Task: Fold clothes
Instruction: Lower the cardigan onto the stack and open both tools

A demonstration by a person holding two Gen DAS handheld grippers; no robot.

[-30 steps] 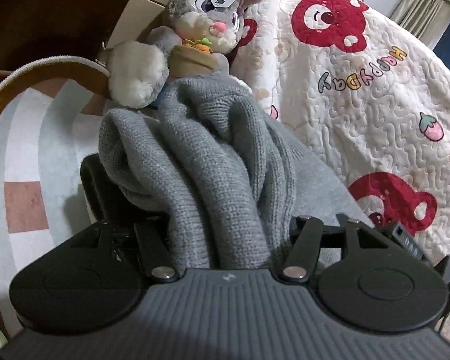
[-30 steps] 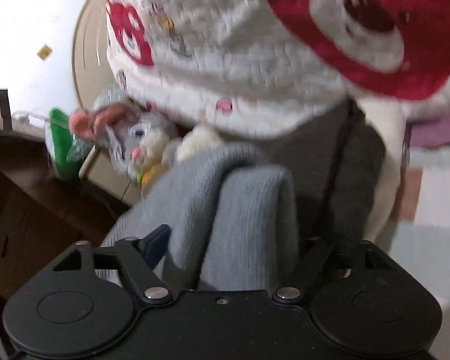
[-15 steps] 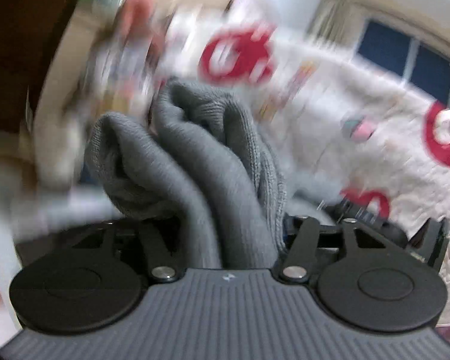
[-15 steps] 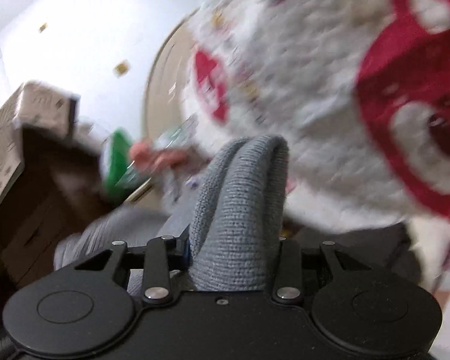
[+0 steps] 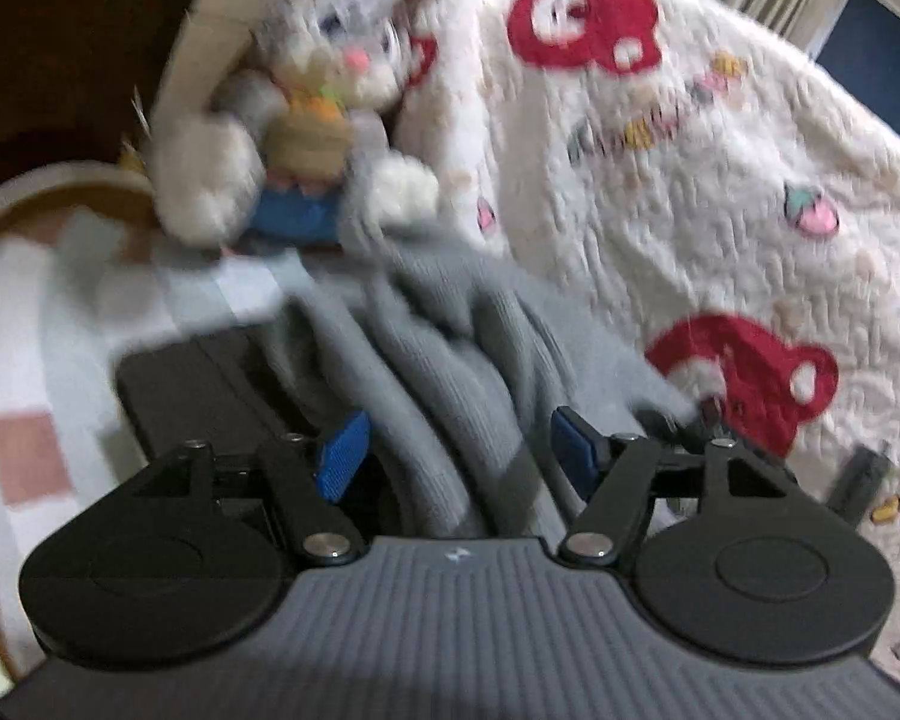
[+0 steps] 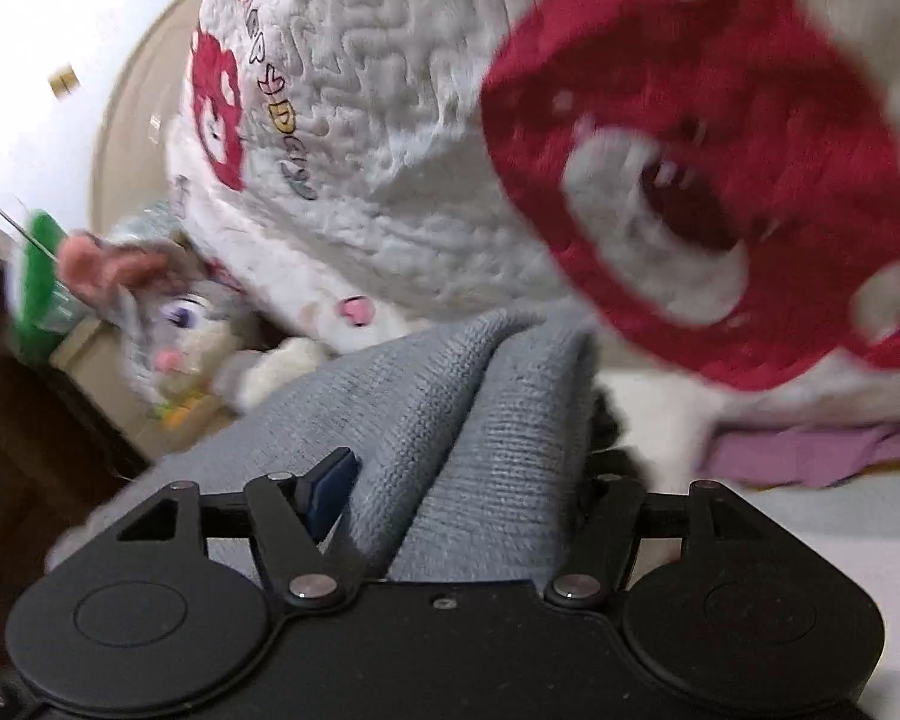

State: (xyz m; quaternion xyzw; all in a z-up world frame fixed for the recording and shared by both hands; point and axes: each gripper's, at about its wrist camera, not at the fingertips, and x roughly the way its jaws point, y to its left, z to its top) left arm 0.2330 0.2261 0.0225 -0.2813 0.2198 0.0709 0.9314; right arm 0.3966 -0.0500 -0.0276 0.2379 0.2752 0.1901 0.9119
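A grey knitted sweater (image 5: 450, 360) lies bunched on the bed and runs back between the fingers of my left gripper (image 5: 459, 450). Both blue pads (image 5: 342, 456) show, set wide apart, with a dark gap beside the left one, so that gripper is open. In the right wrist view a fold of the same sweater (image 6: 450, 396) stands up between the fingers of my right gripper (image 6: 468, 474). Its jaws are spread wide and one blue pad (image 6: 330, 480) is bare; the other finger is hidden behind the knit.
A plush rabbit (image 5: 330, 60) sits just beyond the sweater against the headboard. A white quilt with red bears (image 5: 720, 210) is heaped to the right. A dark flat garment (image 5: 198, 384) lies under the sweater. Purple cloth (image 6: 810, 456) lies at the right.
The sweater was lifted and swung, and has come down flatter near the rabbit. The right jaws are wider than half a second ago. The left pads, hidden before, now show.
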